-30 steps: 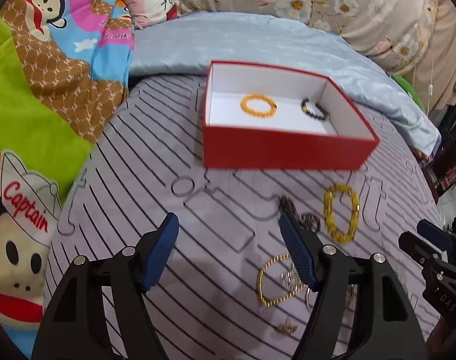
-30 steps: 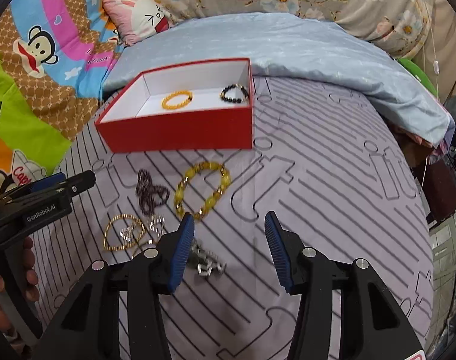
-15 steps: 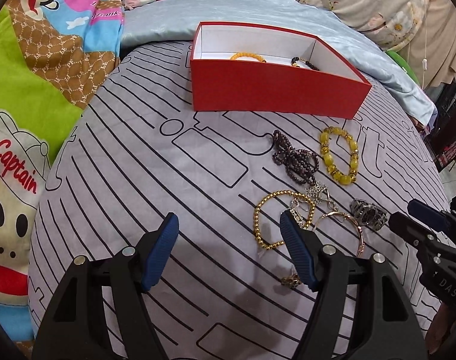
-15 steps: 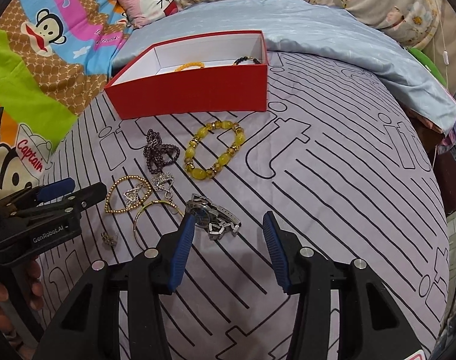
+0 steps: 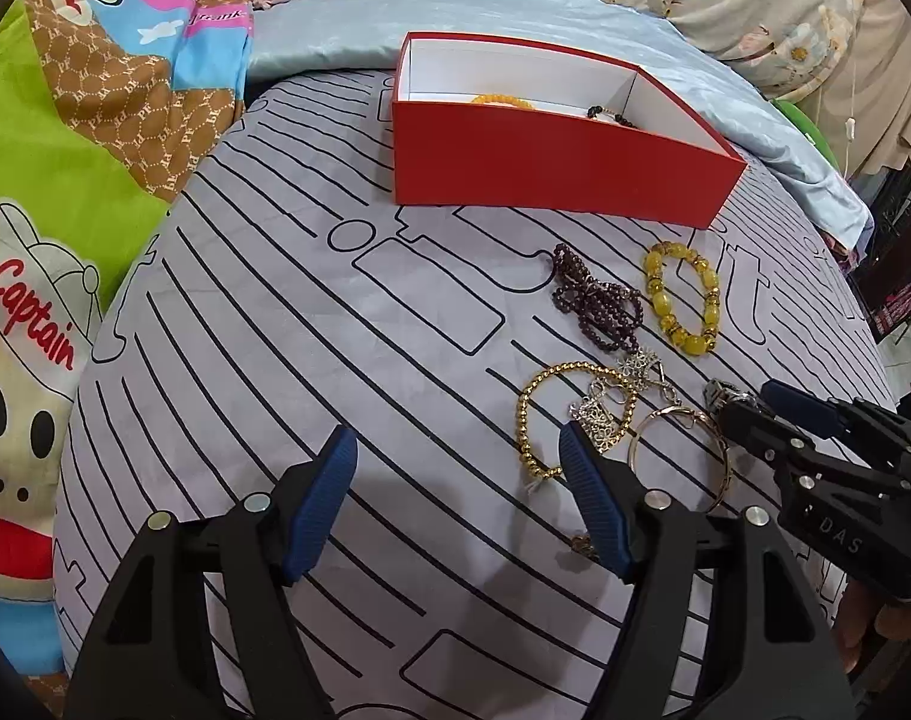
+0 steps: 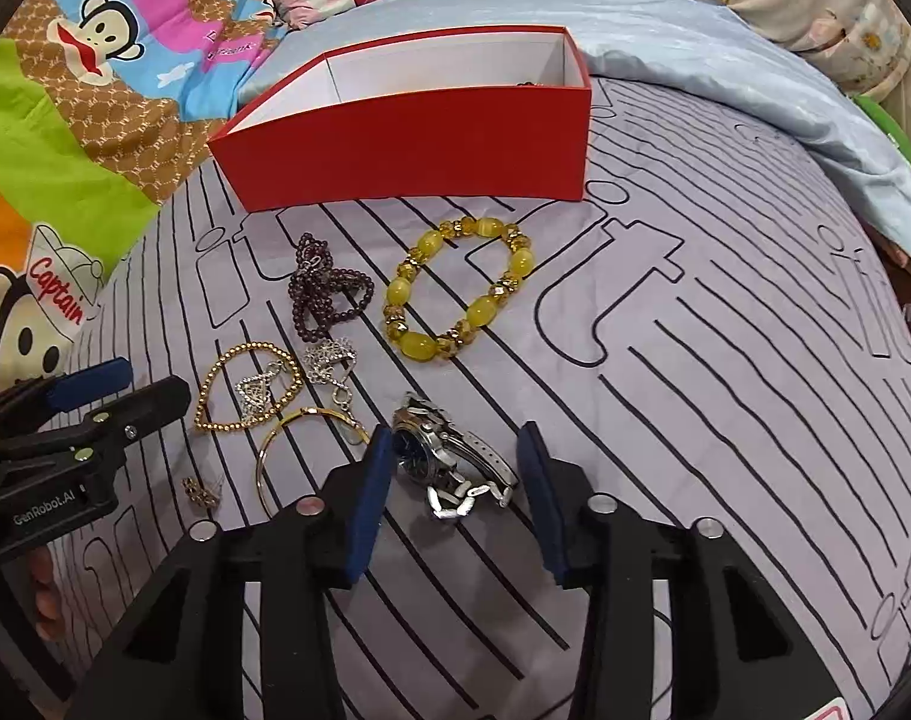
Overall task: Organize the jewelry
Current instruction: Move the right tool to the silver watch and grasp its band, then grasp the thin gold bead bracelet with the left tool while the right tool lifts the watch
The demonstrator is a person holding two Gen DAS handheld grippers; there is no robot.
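Lilac bedding [image 6: 725, 360] printed with black lines carried everything, with a pale blue quilt [image 6: 725, 60] along its far edge and a cartoon monkey blanket [image 5: 65, 192] off its left edge. One red box [image 6: 413, 150] with a white inside stood near the far edge; one orange bead bracelet [image 5: 503, 99] and one dark bead bracelet [image 5: 614, 115] lay in it, only partly seen over the wall. Broad bare cloth lay open to the right of the box and over the left half of the bedding.

Loose pieces lay in front of the box, toward the near right side: one yellow bead bracelet [image 6: 458, 288], one dark maroon bead strand [image 6: 329, 294] just beside it, one gold bead bracelet [image 6: 245, 387] with silver charm pieces [image 6: 326, 360] touching it, one thin gold bangle [image 6: 299, 450], one small earring [image 6: 200, 489] nearer me, and one silver wristwatch [image 6: 449, 462].

My right gripper [image 6: 455, 504] pointed down at the wristwatch, which lay between its blue pads; the jaws were closing, with a gap on the right side. My left gripper [image 5: 455, 492] hung over bare cloth, jaws wide apart and empty, its right finger [image 5: 593, 510] overlapping the gold bead bracelet in view.
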